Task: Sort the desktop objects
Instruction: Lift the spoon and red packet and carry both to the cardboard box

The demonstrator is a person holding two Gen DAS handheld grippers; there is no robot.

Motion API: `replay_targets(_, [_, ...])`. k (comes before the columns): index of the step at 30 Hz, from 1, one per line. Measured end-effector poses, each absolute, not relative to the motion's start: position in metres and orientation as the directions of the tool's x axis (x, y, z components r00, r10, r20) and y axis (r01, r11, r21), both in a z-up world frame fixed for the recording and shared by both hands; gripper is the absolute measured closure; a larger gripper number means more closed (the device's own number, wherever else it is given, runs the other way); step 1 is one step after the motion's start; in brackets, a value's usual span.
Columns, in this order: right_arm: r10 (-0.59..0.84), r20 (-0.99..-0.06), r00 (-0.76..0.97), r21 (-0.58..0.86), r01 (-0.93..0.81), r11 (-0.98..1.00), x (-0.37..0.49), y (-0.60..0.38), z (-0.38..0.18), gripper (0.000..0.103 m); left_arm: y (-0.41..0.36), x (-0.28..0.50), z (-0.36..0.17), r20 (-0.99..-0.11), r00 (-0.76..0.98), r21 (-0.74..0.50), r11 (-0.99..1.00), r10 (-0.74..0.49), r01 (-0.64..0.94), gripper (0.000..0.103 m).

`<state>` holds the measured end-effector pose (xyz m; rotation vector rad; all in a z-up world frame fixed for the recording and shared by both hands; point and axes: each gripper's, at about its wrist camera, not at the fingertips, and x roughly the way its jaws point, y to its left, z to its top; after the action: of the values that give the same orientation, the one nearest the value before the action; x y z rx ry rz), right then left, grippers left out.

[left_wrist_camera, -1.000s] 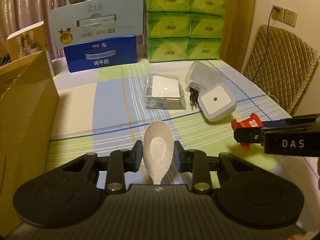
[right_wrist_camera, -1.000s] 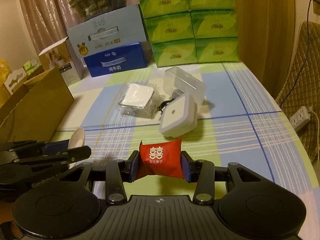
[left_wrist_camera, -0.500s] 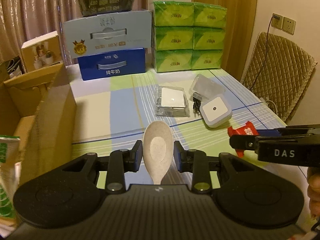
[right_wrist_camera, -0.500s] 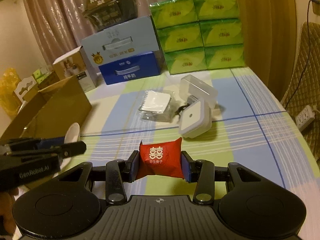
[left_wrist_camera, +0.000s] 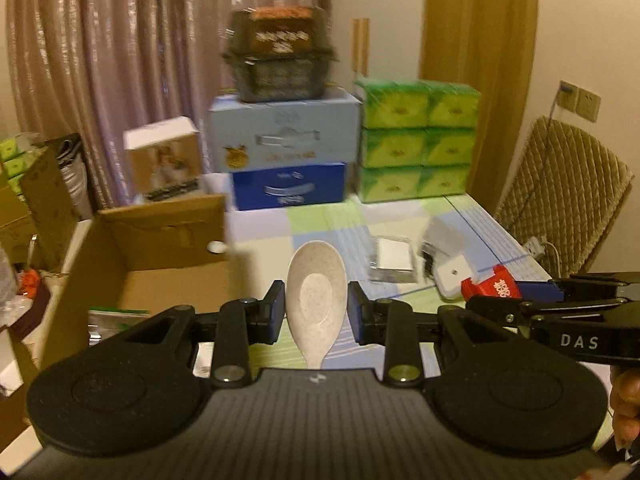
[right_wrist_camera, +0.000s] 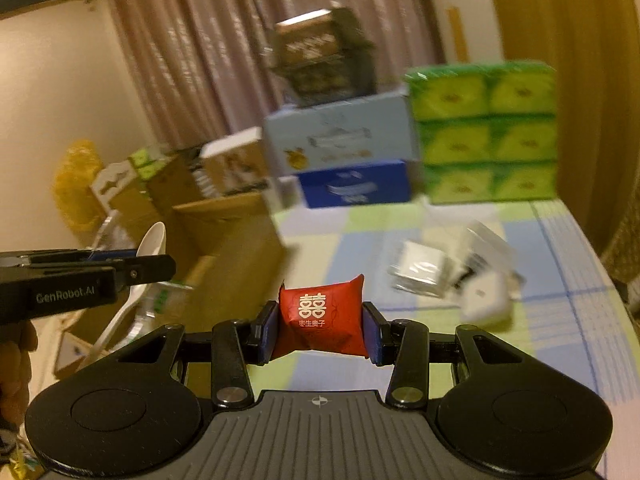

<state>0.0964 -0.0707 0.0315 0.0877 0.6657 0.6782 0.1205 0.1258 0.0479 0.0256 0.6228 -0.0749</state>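
Both grippers are loaded. The left gripper (left_wrist_camera: 316, 310) pinches a speckled cream spoon (left_wrist_camera: 316, 292) at frame centre; the right gripper (right_wrist_camera: 320, 330) clamps a red candy packet (right_wrist_camera: 322, 322), likewise central. Neither is yet deposited. The open cardboard box (left_wrist_camera: 160, 240), left of frame, already holds a green-printed packet. Left on the checked tablecloth (left_wrist_camera: 320, 220), right of centre: a white night-light plug (left_wrist_camera: 454, 274) and a clear-wrapped white item (left_wrist_camera: 392, 262). Judged partway done. Cartons, tissue packs and curtains stand behind.

Black tool (left_wrist_camera: 316, 310); blue pads (left_wrist_camera: 276, 312)
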Motion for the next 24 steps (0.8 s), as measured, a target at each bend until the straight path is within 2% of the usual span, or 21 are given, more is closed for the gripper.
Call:
replay_targets(10, [0.703, -0.510, 0.495, 0.304, -0.661, 0.686, 0.078, 0.007, 0.058, 0.062, 0.228, 0.095, 0.098, -0.590, 0.804, 0.063, 0.997, 0.071, -0.042, 0.076])
replay_targets(24, [0.725, -0.547, 0.418, 0.280, -0.725, 0.629, 0.092, 0.087, 0.043, 0.062, 0.297, 0.118, 0.080, -0.629, 0.776, -0.056, 0.993, 0.049, -0.107, 0.076])
